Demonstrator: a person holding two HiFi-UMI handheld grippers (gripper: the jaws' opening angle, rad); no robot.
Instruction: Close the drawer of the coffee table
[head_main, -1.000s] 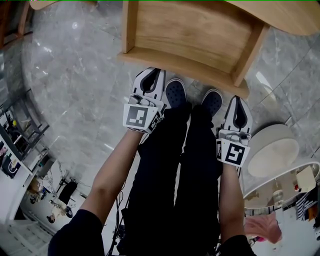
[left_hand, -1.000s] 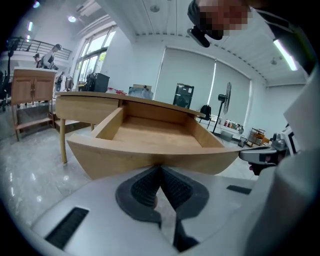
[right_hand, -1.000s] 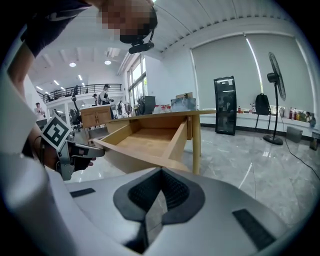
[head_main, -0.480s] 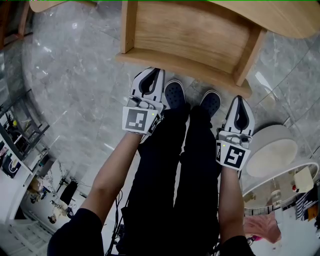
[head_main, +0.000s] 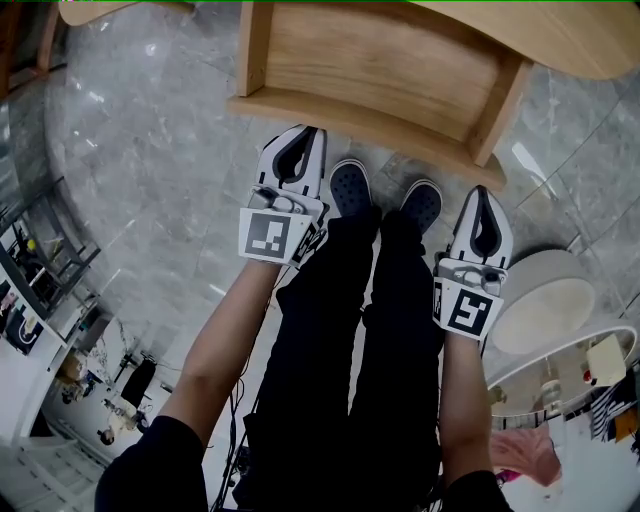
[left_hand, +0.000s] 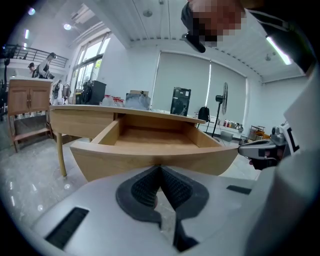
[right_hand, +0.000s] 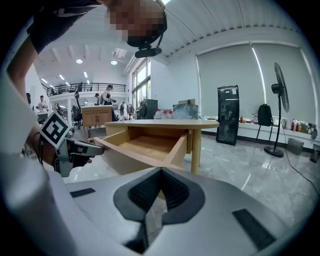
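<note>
A glossy grey marble floor (head_main: 150, 200) fills the left of the head view. The left gripper (head_main: 299, 145), jaws pressed together and holding nothing, points at the open wooden drawer (head_main: 380, 60), its tip just at the left end of the front panel. The drawer juts out from the pale coffee table (head_main: 570, 35) along the top edge. The right gripper (head_main: 481, 205), jaws likewise together and empty, sits short of the drawer's right corner. A standing fan (right_hand: 278, 82) rises in the bright hall at far right.
</note>
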